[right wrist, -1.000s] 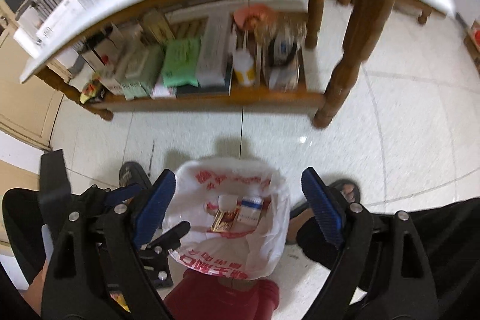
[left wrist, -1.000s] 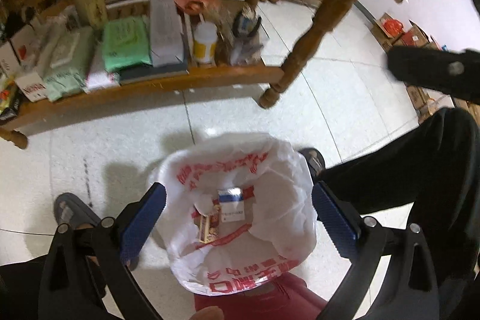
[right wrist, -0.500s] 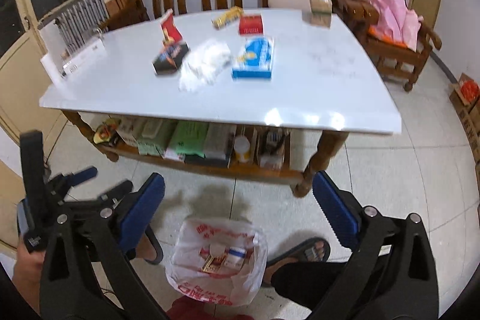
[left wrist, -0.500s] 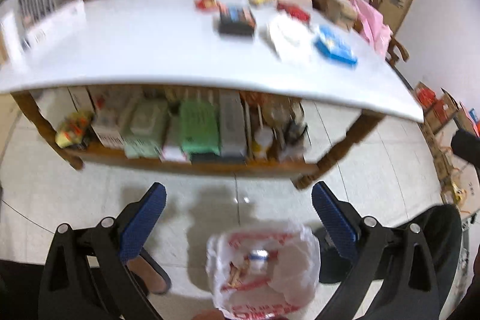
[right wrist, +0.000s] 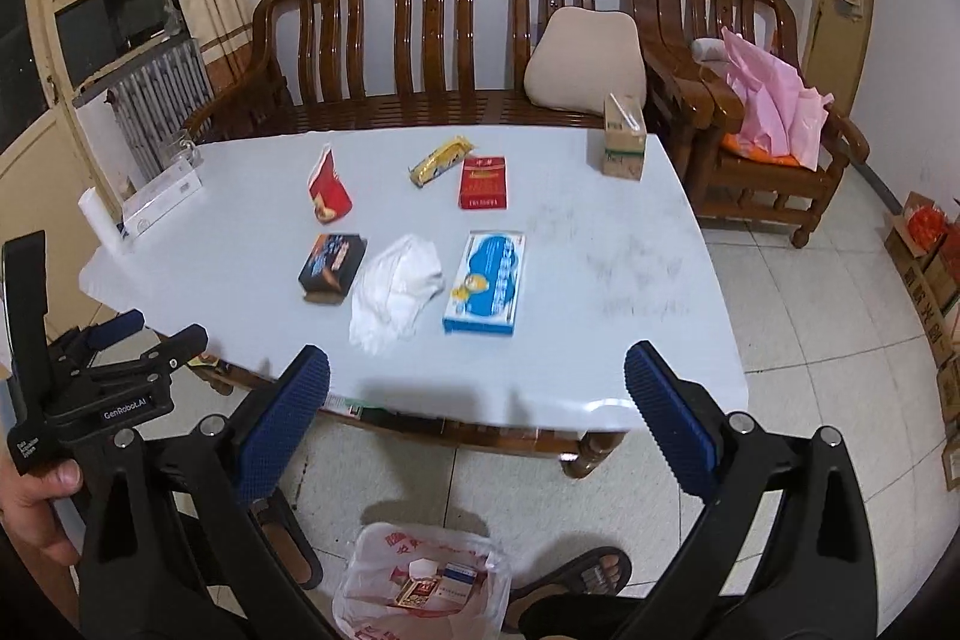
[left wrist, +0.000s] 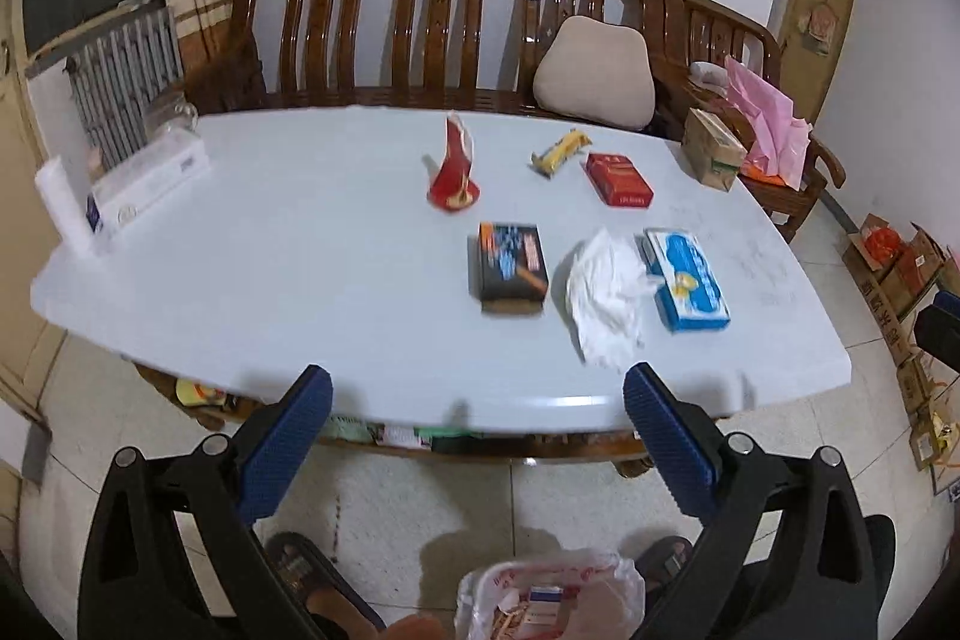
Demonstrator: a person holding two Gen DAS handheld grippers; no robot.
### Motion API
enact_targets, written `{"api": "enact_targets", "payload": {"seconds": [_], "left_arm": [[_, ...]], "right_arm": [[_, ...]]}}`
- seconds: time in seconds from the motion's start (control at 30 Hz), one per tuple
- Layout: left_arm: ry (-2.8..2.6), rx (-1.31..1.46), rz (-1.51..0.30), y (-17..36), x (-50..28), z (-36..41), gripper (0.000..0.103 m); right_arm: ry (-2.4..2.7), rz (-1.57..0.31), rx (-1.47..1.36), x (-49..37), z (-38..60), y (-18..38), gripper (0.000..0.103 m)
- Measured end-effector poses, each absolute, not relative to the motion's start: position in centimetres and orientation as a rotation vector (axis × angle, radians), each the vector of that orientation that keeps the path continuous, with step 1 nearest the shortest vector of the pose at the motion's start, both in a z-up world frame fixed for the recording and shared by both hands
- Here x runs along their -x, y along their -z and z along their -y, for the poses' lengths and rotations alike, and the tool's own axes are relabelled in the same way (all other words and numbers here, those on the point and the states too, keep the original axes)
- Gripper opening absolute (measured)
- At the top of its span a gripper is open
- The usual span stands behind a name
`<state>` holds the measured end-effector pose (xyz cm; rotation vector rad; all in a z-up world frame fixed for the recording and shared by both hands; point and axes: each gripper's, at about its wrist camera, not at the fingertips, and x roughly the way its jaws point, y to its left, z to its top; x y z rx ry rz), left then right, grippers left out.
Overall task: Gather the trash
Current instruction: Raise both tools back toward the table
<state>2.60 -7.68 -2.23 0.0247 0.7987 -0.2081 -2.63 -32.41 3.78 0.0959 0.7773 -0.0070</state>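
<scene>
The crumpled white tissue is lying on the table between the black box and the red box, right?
Not quite. The crumpled white tissue lies on the table between the black box and the blue box, not the red one. The red box sits farther back, beside the yellow wrapper. The right wrist view shows this clearly.

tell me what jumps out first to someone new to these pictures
A pale blue tabletop scattered with litter: a crumpled white tissue near the front between a black box and a blue-and-white box. On the floor below sits a white plastic trash bag with red print, already holding packets.
</scene>
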Motion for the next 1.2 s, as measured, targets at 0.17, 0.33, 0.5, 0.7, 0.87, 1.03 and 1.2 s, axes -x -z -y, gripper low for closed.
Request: {"api": "enact_targets", "payload": {"seconds": [0.17, 0.33, 0.5, 0.7, 0.87, 1.03, 1.2], "left_arm": [[0.204, -0.035, -0.806, 1.2, -4.7, 8.7, 0.095], [0.212, -0.025, -0.806, 0.6, -6.6, 9.5, 0.095], [0.207, -0.018, -0.849, 1.5, -9.0, 10.2, 0.095], [0.188, -0.060, -0.896, 3.1, -11.8, 11.6, 0.095], [0.184, -0.075, -0.930, 4.5, -14.0, 12.5, 0.095], [0.182, -0.078, -0.976, 6.3, -16.1, 13.0, 0.095], [0.188, -0.084, -1.018, 8.1, -17.8, 13.6, 0.095]], "right_arm": [[-0.002, -0.798, -0.100, 0.2, 32.4, -4.9, 0.096], [0.006, -0.791, -0.087, -1.4, 32.2, -5.7, 0.096], [0.008, -0.818, -0.083, -3.2, 32.1, -5.3, 0.096], [0.031, -0.871, -0.085, -5.7, 32.5, -3.5, 0.096], [0.041, -0.913, -0.099, -7.5, 32.9, -1.9, 0.096], [0.052, -0.962, -0.123, -9.4, 33.5, -0.3, 0.096], [0.064, -1.014, -0.136, -11.7, 33.8, 1.7, 0.096]]}}
